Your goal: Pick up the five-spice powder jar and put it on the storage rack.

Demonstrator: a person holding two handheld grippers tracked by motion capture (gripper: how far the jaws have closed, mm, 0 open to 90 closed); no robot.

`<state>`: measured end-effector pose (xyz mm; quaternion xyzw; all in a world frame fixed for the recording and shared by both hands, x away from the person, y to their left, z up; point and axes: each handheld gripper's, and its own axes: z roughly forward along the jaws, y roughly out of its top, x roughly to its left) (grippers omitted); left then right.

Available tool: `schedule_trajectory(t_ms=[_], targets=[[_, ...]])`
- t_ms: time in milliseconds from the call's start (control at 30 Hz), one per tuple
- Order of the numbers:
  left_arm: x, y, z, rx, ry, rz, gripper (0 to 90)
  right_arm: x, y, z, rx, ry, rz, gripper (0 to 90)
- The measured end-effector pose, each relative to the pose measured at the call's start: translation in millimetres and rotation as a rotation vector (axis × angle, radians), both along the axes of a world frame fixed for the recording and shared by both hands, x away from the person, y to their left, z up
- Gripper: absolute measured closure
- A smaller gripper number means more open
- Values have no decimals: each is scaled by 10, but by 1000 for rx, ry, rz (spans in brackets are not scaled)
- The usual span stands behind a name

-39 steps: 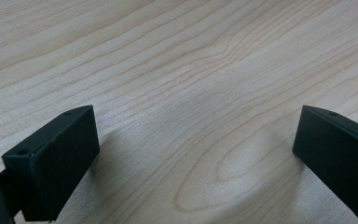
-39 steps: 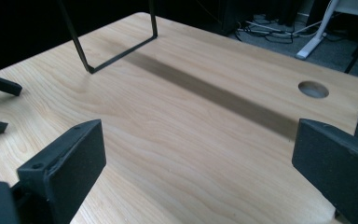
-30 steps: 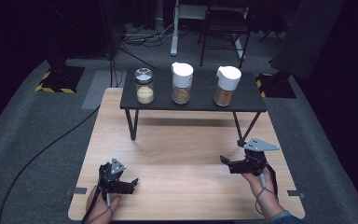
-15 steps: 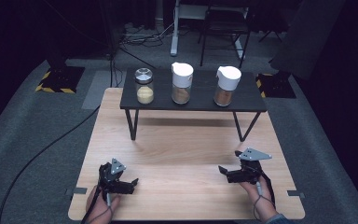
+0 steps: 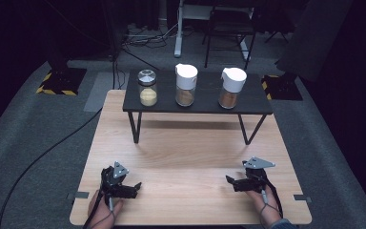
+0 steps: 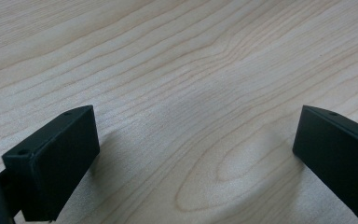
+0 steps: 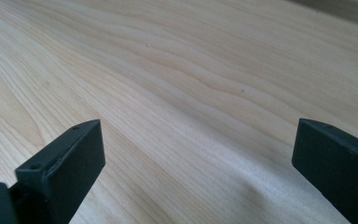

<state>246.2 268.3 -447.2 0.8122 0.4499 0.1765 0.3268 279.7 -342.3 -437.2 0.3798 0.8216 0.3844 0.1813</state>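
- Pale wood grain runs under both of my grippers; the table (image 5: 190,157) is a light plank top, and both tools sit low over its near edge.
- My left gripper (image 5: 134,187) lies at the near left, my left hand (image 5: 104,205) coming in from the bottom edge behind it. Its long axis runs roughly across the table, tips pointing right toward the middle.
- In the left gripper view the two black jaws stand wide apart, with bare wood between them and nothing held.
- My right gripper (image 5: 228,181) lies at the near right, my right hand (image 5: 262,202) behind it and the grey three-cornered plate (image 5: 259,163) on top. Its long axis also runs across the table, tips pointing left, so the two tools face each other, well apart.
- In the right gripper view its jaws are likewise spread wide over empty wood.
- I cannot tell whether either gripper touches the wood or hangs just over it.
- Farther back stands a small black shelf (image 5: 257,102) on thin legs, bearing three jars in a row: a metal-lidded jar (image 5: 147,88) with yellow contents at the left, a white-lidded jar (image 5: 186,86) in the middle, and another white-capped jar (image 5: 231,88) at the right, both with brown contents. All three stand upright, well apart from both grippers.
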Motion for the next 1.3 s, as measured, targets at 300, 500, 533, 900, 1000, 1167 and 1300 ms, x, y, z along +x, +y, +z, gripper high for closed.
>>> schedule_trajectory(t_ms=[300,500,533,900,1000,1167,1300], targets=[[0,0,0,0,1,0,3,53,13,-82,-25,60,-29,20],[0,0,0,0,0,0,3,30,59,-112,-54,55,-41,0],[0,0,0,0,0,0,3,31,58,-112,-53,56,-41,0],[-1,-1,-1,0,0,0,3,28,60,-112,-53,57,-43,0],[0,0,0,0,0,0,3,28,60,-112,-53,57,-43,0],[-2,-13,1,-1,1,8,3,22,61,-112,-53,57,-45,0],[0,-12,0,1,0,7,3,22,61,-111,-53,57,-46,0]])
